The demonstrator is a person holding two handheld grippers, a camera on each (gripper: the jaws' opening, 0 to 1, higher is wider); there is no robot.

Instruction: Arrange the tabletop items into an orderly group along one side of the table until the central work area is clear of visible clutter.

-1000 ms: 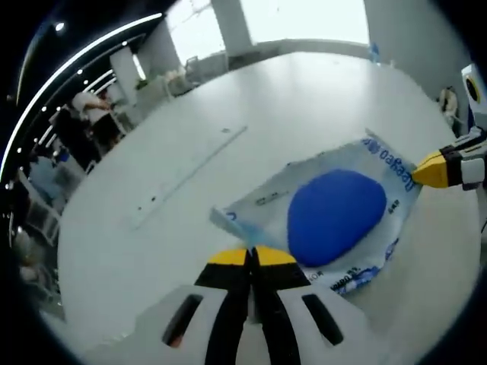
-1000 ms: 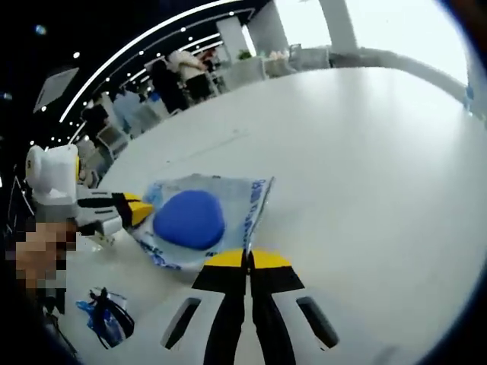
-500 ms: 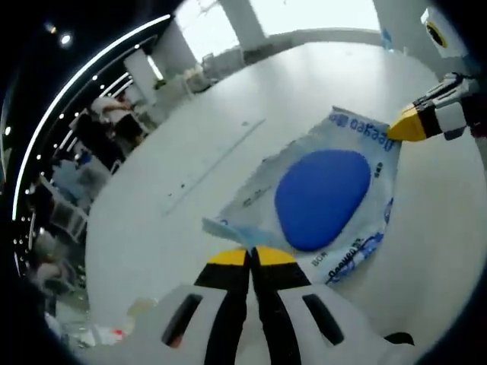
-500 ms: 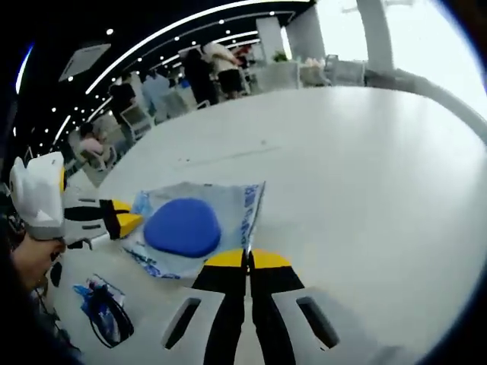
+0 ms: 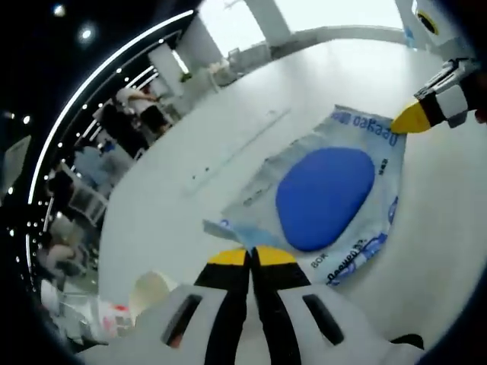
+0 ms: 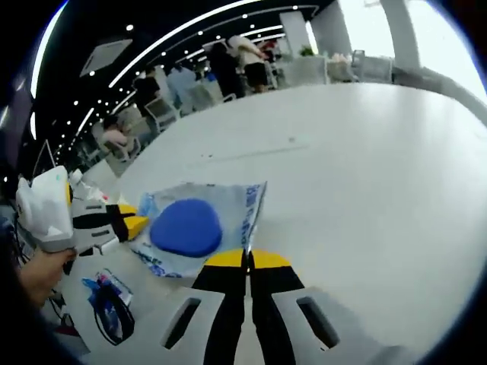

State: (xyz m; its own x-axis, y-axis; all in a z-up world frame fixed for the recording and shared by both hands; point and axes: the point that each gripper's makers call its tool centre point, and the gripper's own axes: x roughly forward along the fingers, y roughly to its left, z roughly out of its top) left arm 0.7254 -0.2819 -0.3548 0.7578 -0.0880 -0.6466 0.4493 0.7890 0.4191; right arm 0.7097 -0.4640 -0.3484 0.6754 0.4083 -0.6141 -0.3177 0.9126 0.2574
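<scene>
left gripper (image 5: 251,255) clenched on packet (image 5: 327,199) corner | right gripper (image 6: 245,258) pinching its far edge | you keep both level, carry it flat toward the table (image 6: 380,175) side

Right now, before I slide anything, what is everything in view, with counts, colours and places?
Clear packet with blue pad: one, clear with blue print, on table between both grippers.
Small blue-printed packet: one, by the table edge near the left gripper.
Table: one, white.
Cup-like thing: one, cream, beside left gripper.
People and chairs: several, in the background.
Left gripper: yellow-tipped, shut at one packet edge.
Right gripper: shut at the opposite edge.
</scene>
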